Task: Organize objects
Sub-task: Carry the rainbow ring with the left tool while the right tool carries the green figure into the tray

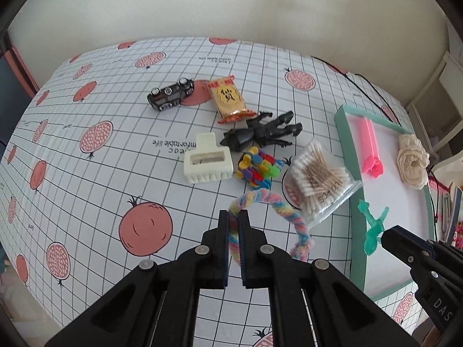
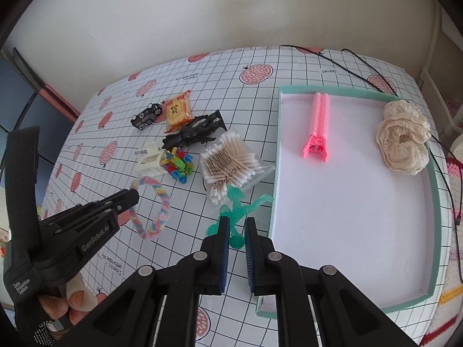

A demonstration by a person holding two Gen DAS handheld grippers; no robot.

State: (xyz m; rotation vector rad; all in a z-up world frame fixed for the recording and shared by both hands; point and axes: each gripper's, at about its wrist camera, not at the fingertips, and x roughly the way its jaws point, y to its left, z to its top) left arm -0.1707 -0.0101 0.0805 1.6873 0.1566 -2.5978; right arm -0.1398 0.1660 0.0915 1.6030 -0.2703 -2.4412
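My left gripper (image 1: 234,220) is shut on a pastel fuzzy loop (image 1: 277,202), which hangs from its pads just above the tablecloth. The right wrist view shows that gripper (image 2: 134,195) from the side, holding the loop (image 2: 162,199). My right gripper (image 2: 237,226) is shut on a translucent green toy figure (image 2: 240,202), lifted beside the left rim of the mint-edged white tray (image 2: 277,144). In the left wrist view the right gripper (image 1: 385,235) holds the green figure (image 1: 373,222) over the tray's edge (image 1: 344,133).
In the tray lie a pink clip (image 2: 317,127) and a cream lace scrunchie (image 2: 402,136). Left of it are a bag of cotton swabs (image 2: 228,162), colourful clips (image 2: 176,164), a cream hair claw (image 1: 207,159), a black toy figure (image 1: 260,133), a snack packet (image 1: 228,98) and a toy car (image 1: 170,94).
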